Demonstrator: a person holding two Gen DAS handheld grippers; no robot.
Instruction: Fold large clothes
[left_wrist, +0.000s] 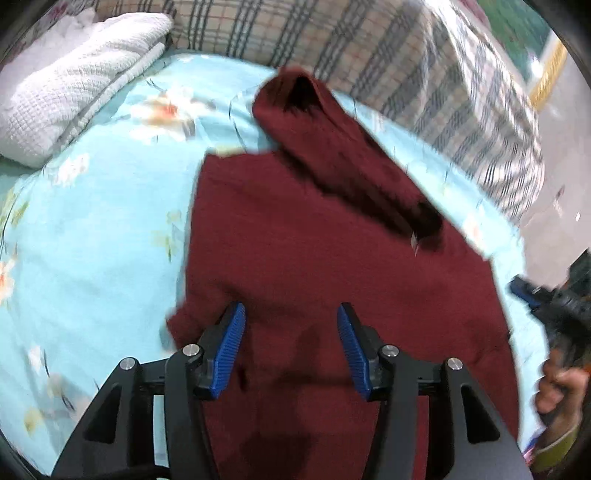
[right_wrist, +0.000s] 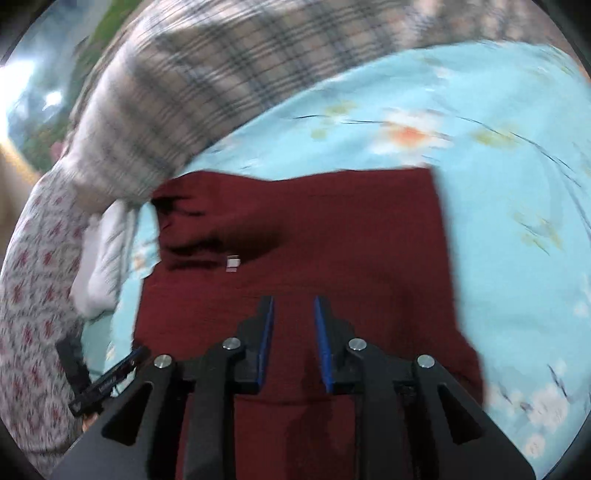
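- Left wrist view: nearest the camera, the left claw (left_wrist: 291, 317) is spread wide, its blue pads (left_wrist: 233, 350) apart with nothing between them, hovering over the near part of the sweater (left_wrist: 332, 280).
- The dark red sweater lies spread on the bed (left_wrist: 103, 229), which has a light blue sheet with pale flowers. One sleeve (left_wrist: 332, 147) is folded diagonally across the body, its cuff pointing to the far side.
- A small white tag (left_wrist: 414, 242) sits near the neck; no writing on it can be read.
- A white knitted blanket (left_wrist: 70, 85) lies folded at the far left of the bed, and a plaid quilt (left_wrist: 369, 51) runs along the far edge.
- The right claw (left_wrist: 524, 291) shows at the right edge, blurred, with a hand (left_wrist: 561, 387) under it.
- Right wrist view: nearest the camera, the right claw (right_wrist: 293, 306) is parted by a narrow gap, gripping nothing, above the sweater (right_wrist: 332, 240).
- The white tag (right_wrist: 232, 264) lies beside the dark neck folds; the picture is too blurred to read it.
- The plaid quilt (right_wrist: 177, 99) is at upper left, the sheet of the bed (right_wrist: 517, 184) at right.
- A black bar with faint, unreadable lettering (right_wrist: 107, 384) sits at lower left.
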